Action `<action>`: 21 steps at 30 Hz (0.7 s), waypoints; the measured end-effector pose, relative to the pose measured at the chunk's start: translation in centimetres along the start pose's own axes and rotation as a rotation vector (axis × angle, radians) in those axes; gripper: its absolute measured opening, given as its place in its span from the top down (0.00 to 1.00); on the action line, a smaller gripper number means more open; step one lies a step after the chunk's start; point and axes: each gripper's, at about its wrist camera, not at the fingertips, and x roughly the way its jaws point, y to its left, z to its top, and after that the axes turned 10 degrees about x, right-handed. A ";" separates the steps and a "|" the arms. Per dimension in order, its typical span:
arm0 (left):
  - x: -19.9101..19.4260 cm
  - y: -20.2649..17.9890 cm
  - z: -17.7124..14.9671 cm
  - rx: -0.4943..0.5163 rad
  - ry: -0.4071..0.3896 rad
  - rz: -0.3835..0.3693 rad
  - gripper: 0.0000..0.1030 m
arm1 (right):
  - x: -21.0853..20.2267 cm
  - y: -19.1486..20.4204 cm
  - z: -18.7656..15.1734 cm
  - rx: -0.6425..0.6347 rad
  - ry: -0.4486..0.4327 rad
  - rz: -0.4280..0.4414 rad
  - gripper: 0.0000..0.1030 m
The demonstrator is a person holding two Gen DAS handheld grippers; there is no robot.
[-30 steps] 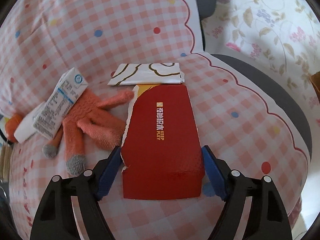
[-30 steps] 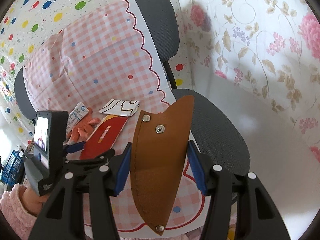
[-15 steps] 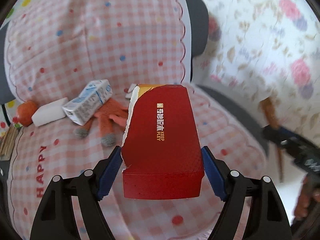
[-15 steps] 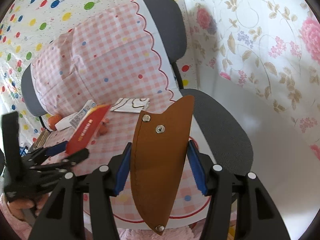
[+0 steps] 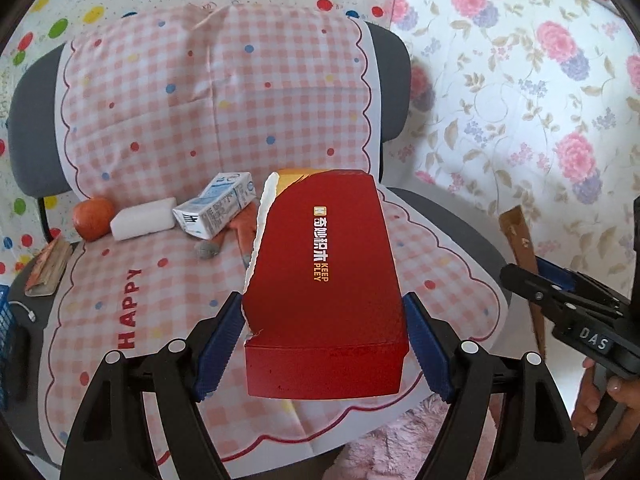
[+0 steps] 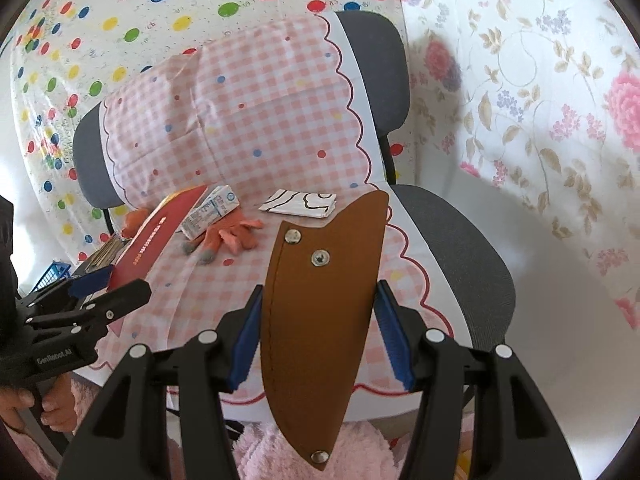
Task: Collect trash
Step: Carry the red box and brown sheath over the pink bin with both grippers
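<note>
1. Above the chair seat (image 5: 452,236), left gripper (image 5: 324,332) pinches a torn red box (image 5: 324,280) by its sides, flat face up; probably lifted for disposal.
2. Right gripper (image 6: 318,332) clamps a brown leather sheath (image 6: 320,316), tip at 6 o'clock.
3. Milk carton (image 5: 216,208), at 10 o'clock from the box, and folded wrapper (image 6: 300,204) lie uncollected on the seat.

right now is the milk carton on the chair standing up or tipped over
Tipped over. The milk carton lies on its long side on the checked seat cover, one end resting on the orange glove.
</note>
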 end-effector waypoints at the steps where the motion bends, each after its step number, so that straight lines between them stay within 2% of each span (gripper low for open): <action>1: -0.3 0.0 -0.1 0.000 -0.010 -0.007 0.24 | -0.4 -0.1 -0.2 0.001 -0.007 -0.004 0.48; 5: -1.3 -0.8 -0.4 -0.010 -0.044 -0.063 0.24 | -2.3 -1.1 -1.4 0.008 -0.031 -0.048 0.48; 8: -1.5 -2.8 -0.9 0.012 -0.046 -0.134 0.24 | -3.9 -2.5 -2.4 0.021 -0.043 -0.084 0.48; 14: -1.6 -9.6 -2.8 0.095 -0.055 -0.312 0.24 | -7.8 -5.7 -4.9 0.053 -0.059 -0.174 0.48; 21: -1.4 -17.3 -4.6 0.216 -0.052 -0.440 0.24 | -12.8 -10.1 -8.5 0.133 -0.105 -0.331 0.48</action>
